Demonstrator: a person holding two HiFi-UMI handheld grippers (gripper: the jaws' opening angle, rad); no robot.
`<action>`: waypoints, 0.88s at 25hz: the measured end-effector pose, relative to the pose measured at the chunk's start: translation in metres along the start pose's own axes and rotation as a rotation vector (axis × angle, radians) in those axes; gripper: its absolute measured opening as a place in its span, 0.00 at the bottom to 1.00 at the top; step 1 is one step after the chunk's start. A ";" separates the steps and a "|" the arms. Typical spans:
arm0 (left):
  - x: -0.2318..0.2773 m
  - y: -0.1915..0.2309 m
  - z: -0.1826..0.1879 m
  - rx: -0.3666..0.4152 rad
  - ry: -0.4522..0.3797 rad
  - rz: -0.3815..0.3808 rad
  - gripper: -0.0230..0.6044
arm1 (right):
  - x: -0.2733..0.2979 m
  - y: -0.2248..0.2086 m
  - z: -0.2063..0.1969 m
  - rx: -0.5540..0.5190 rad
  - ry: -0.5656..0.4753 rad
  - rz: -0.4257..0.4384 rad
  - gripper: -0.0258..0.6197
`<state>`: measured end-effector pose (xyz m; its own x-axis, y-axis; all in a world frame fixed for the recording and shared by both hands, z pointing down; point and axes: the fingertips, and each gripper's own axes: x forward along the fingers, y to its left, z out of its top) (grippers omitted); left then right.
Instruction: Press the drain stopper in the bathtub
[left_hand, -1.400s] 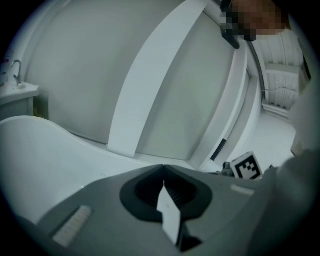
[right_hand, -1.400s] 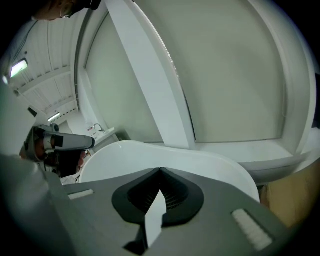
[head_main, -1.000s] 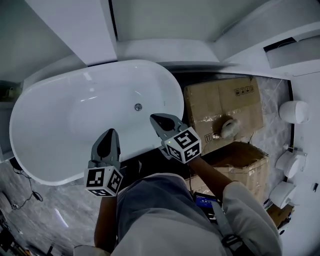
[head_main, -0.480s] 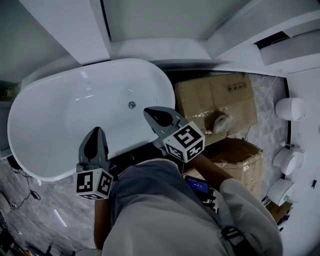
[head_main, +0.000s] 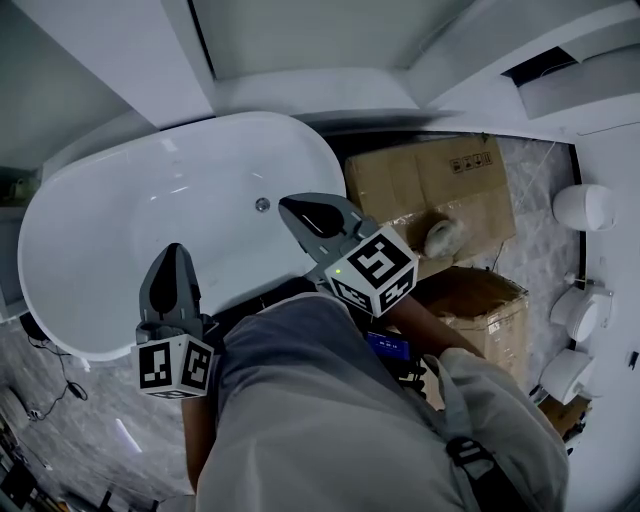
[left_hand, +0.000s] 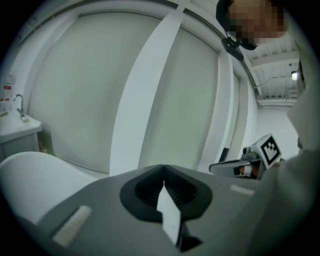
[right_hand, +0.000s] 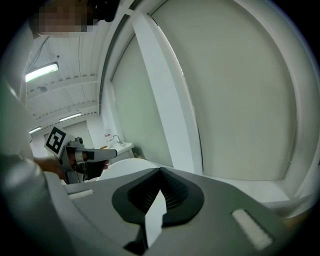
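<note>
A white oval bathtub (head_main: 110, 250) fills the left of the head view, with a small round metal drain stopper (head_main: 262, 204) on its floor. My right gripper (head_main: 300, 213) hangs above the tub's near rim, just right of the stopper, jaws shut and empty. My left gripper (head_main: 172, 262) is held over the tub's near edge, also shut with nothing in it. In the left gripper view the closed jaws (left_hand: 163, 172) point at a wall, with the bathtub (left_hand: 30, 172) low at left. The right gripper view shows shut jaws (right_hand: 160, 175) and the bathtub (right_hand: 127, 164) edge.
Cardboard boxes (head_main: 430, 190) stand right of the tub, one open box (head_main: 485, 305) nearer. White toilets (head_main: 585, 205) line the right edge. A white partition wall (head_main: 120, 55) rises behind the tub. A small sink with a tap (left_hand: 17, 112) sits far left.
Both grippers have drifted left and slightly nearer me in the head view. The right gripper now stands closer to the stopper. Both stayed shut.
</note>
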<state>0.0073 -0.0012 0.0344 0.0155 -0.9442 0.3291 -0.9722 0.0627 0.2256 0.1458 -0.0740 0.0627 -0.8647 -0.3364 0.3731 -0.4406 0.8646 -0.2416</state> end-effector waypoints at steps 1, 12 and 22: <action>0.001 0.000 0.004 0.005 -0.005 -0.001 0.04 | -0.002 0.000 0.003 0.000 -0.004 0.000 0.03; 0.005 0.004 0.036 0.042 -0.064 -0.005 0.04 | -0.011 0.006 0.027 -0.028 -0.033 -0.005 0.03; 0.001 0.006 0.034 0.038 -0.065 0.013 0.04 | -0.012 0.007 0.032 -0.031 -0.031 -0.031 0.03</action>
<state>-0.0066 -0.0130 0.0051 -0.0109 -0.9624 0.2713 -0.9805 0.0636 0.1859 0.1456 -0.0759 0.0282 -0.8579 -0.3741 0.3523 -0.4600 0.8647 -0.2020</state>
